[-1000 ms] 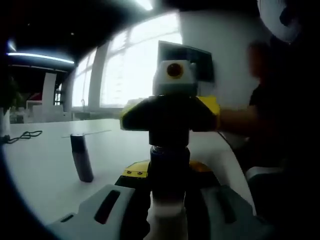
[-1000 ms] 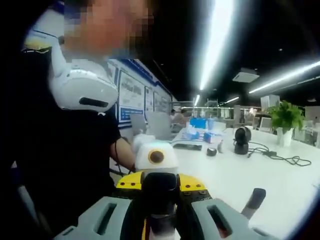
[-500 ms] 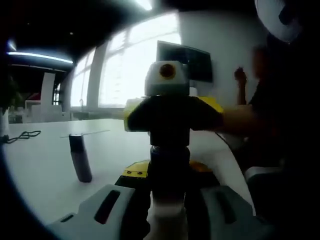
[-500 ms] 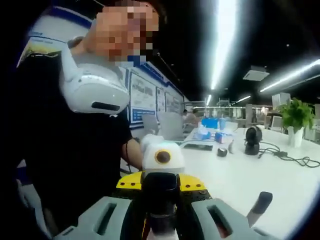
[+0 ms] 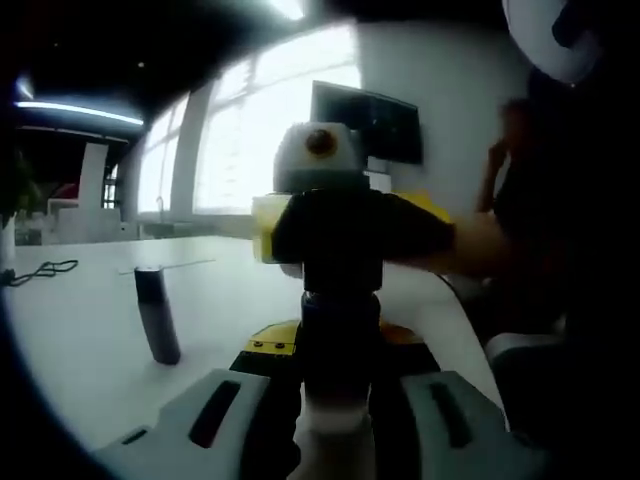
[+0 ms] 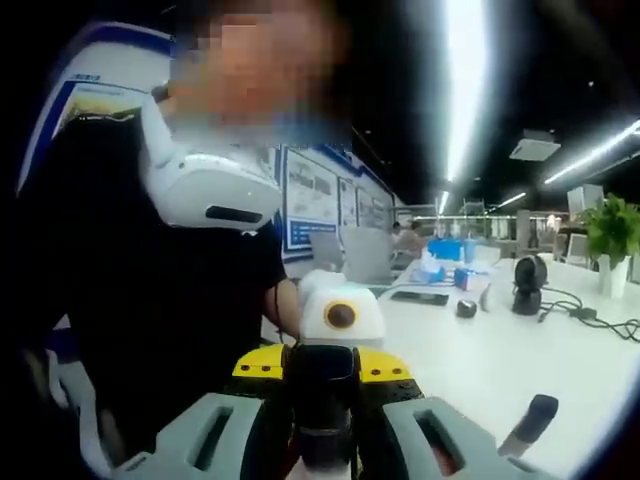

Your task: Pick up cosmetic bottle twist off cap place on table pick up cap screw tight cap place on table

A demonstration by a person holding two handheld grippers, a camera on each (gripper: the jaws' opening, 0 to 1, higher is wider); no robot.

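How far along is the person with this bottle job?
Done: the bottle is lifted, clamped between the left gripper and the right gripper, one at each end. In hand: the cap work, though I cannot tell unscrewing from tightening. Left: setting the bottle on the table, where a dark cylinder stands apart.

A potted plant [image 6: 612, 222] and black cable [image 6: 590, 322] sit on the white table [image 6: 480, 360].

Open table [image 5: 90, 330] around upright dark cap [image 5: 157, 315]; person's body close right.
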